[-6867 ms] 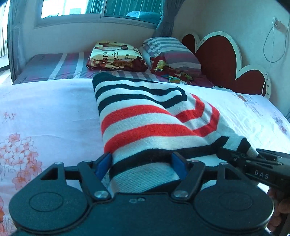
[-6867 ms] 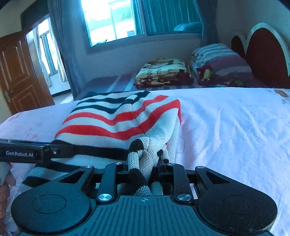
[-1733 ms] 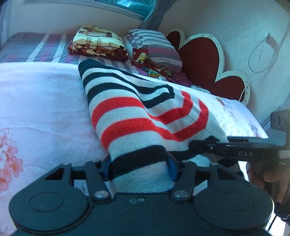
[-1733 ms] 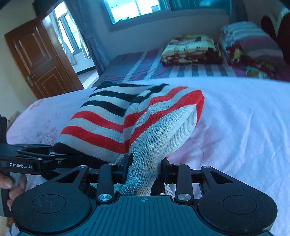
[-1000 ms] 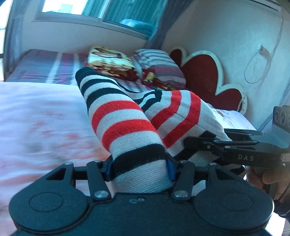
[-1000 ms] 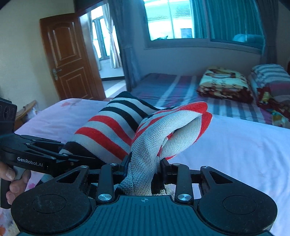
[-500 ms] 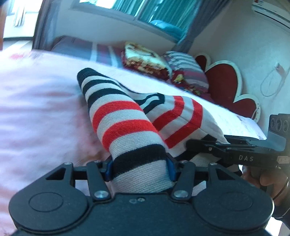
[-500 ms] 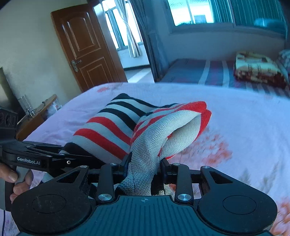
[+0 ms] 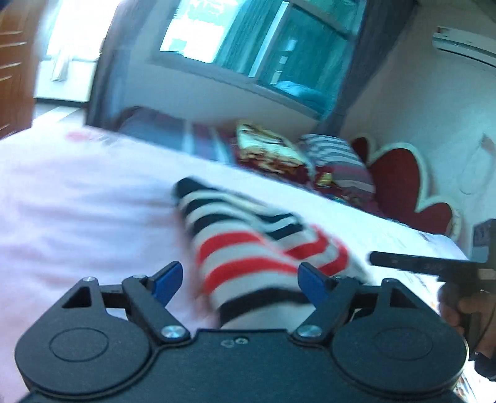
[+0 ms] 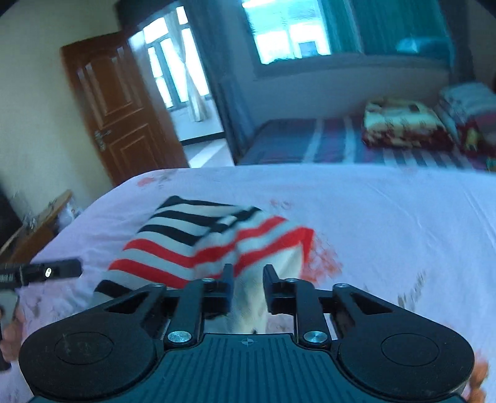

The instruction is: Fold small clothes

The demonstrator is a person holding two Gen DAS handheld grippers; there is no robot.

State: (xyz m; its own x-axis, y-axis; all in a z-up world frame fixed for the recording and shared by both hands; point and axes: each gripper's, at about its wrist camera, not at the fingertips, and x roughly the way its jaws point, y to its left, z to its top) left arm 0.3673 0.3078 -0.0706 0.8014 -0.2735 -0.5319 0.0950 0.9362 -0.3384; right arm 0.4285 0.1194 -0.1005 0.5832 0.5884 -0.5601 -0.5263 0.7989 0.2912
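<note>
A folded knit garment with red, black and white stripes (image 9: pixel 248 248) lies on the pink floral bedsheet (image 9: pixel 77 201). My left gripper (image 9: pixel 240 279) is open, its blue pads apart on either side of the garment's near end. In the right wrist view the same garment (image 10: pixel 198 238) lies on the sheet just beyond my right gripper (image 10: pixel 247 279), which is open with cloth showing between its fingers. Both views are motion-blurred. The right gripper's finger (image 9: pixel 418 263) shows at the right of the left wrist view; the left gripper's finger (image 10: pixel 40 271) shows at the left of the right wrist view.
Folded blankets and pillows (image 9: pixel 303 155) lie at the head of the bed near a red heart-shaped headboard (image 9: pixel 409 186). A brown door (image 10: pixel 114 105) and a window (image 10: pixel 294 28) are behind the bed. A wooden side table (image 10: pixel 34 226) stands at the left.
Both grippers have opened and let go of the striped garment, which has dropped flat onto the sheet. Both have pulled back from it.
</note>
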